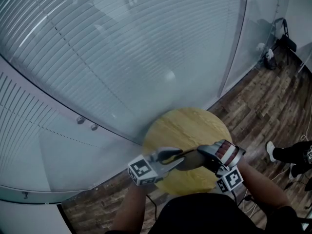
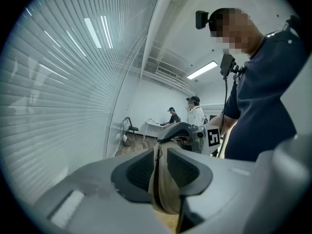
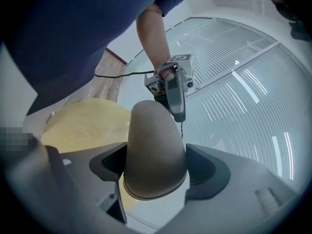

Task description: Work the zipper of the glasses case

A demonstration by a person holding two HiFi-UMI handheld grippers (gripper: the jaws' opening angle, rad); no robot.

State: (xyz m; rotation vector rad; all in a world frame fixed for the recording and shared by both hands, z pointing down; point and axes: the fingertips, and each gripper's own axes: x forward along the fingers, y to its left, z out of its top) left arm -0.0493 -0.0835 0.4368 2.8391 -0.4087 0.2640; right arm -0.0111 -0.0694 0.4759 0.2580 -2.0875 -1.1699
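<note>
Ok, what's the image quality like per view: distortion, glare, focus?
Head view: heavy barrel distortion curves the blinds, soft overall, with a small glare spot. Left gripper view: fisheye with black corners, ceiling light blown out. Right gripper view: glasses case reasonably sharp, light streaks on the blinds.

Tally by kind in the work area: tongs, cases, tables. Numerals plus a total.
Tongs: 2, left tongs and right tongs
Case: 1
Table: 1
Total: 4
</note>
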